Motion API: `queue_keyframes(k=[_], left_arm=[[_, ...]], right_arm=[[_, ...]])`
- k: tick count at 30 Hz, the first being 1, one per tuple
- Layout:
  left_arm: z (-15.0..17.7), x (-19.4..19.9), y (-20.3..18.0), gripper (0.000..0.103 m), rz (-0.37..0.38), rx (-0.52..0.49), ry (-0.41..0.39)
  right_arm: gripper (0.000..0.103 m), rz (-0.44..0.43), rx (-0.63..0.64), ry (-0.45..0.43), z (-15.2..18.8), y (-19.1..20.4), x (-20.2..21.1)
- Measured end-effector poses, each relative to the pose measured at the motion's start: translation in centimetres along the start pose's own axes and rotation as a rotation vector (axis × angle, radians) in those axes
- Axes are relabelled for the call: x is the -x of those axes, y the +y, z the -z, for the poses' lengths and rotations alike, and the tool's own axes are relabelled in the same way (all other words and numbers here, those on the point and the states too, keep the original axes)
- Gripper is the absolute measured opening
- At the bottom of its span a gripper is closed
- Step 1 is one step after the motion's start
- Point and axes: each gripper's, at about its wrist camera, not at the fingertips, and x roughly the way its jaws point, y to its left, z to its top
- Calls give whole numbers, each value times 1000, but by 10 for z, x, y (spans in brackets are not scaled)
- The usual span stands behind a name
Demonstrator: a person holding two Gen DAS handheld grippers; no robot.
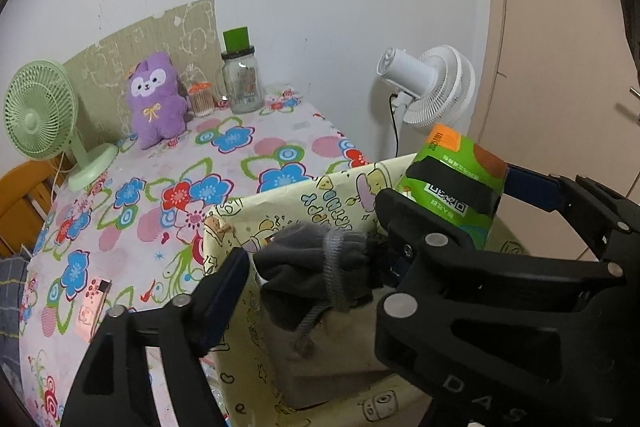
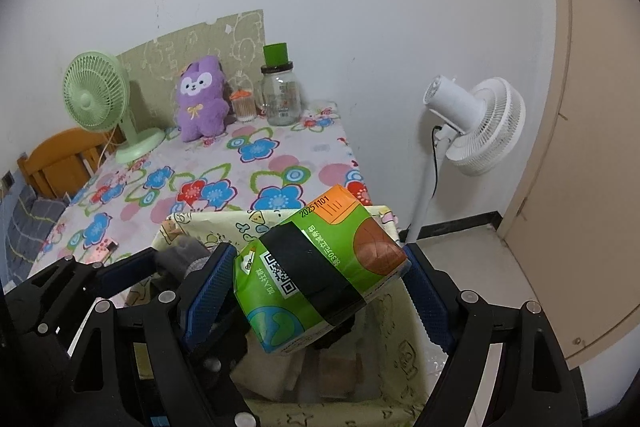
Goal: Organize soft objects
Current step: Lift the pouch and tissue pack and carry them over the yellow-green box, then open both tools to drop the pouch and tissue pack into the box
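A yellow cartoon-print fabric basket (image 1: pixel 280 203) stands at the near edge of the flowered table. My left gripper (image 1: pixel 310 267) hangs over its left part with its jaws wide. A rolled grey sock bundle (image 1: pixel 316 263) sits between the fingers, and the left pad stands just off it. My right gripper (image 2: pixel 316 279) is shut on a green tissue pack (image 2: pixel 320 267) wrapped in black tape, tilted above the basket's rim (image 2: pixel 208 223). In the right wrist view the grey bundle (image 2: pixel 184 251) peeks out behind the left gripper's frame. Folded pale cloths (image 2: pixel 304 367) lie on the basket floor.
At the back of the table (image 1: pixel 248 155) stand a purple plush (image 1: pixel 158 99), a green desk fan (image 1: pixel 40 111), a glass jar with a green lid (image 1: pixel 242 83) and a small swab pot (image 1: pixel 200 99). A pink device (image 1: pixel 94 303) lies near left. A white floor fan (image 2: pixel 476 127) and a door (image 2: pixel 592 147) are at right.
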Motion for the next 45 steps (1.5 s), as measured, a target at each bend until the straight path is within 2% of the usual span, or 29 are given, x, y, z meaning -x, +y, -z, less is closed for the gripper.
queue_keyframes(k=[6,13,18,24,45], left_arm=[[3,-4,3,94,-9,-16,1],[7,-6,4,95,-44,-35,-2],[7,-4,8,98,-40,-19,-1],[9,9,6,102,-30,-29,-29],[22,62,16,103,-54,-35,-97]], right_arm=[[85,-10,8,1,-1,5,-7],[89,-33,15,17,2,10,-12],[98,-25,38,-4,2,14,-6],[100,-20,53,-17,4,18,3],[101,17,51,-87,13,45,55]])
